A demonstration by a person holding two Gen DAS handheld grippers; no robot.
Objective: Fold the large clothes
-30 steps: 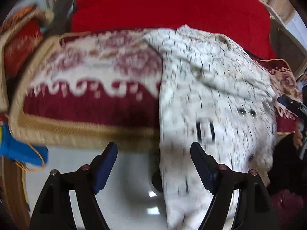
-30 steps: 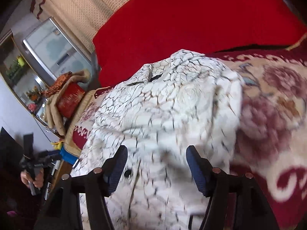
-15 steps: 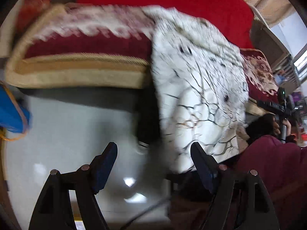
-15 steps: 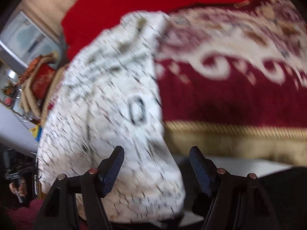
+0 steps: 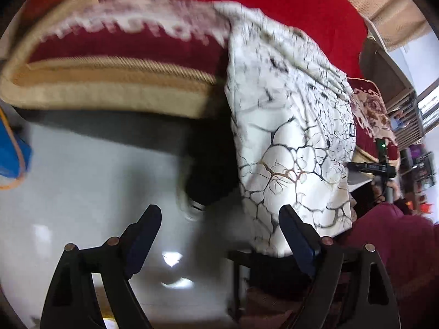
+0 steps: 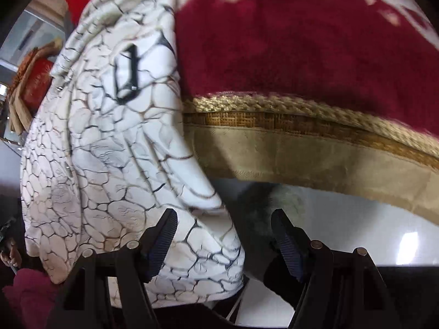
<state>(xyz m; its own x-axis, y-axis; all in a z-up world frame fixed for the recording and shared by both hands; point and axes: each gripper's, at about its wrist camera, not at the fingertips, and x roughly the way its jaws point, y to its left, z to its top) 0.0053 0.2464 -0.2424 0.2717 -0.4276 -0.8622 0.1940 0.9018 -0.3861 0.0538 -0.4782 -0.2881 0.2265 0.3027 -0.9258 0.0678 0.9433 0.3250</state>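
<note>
Both tools gape wide and hold nothing as the white crackle-print garment (image 6: 115,148) hangs lengthwise over the cushion (image 6: 315,63) edge toward the bottom of frame, its hem sitting just ahead of the right gripper (image 6: 223,242) and off to the right of the left gripper (image 5: 219,242), so the right looks nearer.

Left gripper (image 5: 219,235): matte black angular finger frames are fitted with dark blue pads (image 5: 297,240); round metal pins are seen at the linkage joints. Right gripper (image 6: 223,237): the same black frame is noted, with finely ribbed dark blue pads (image 6: 162,242) and silver pin heads. Maroon clothing (image 5: 395,235) is visible on the operator.
</note>
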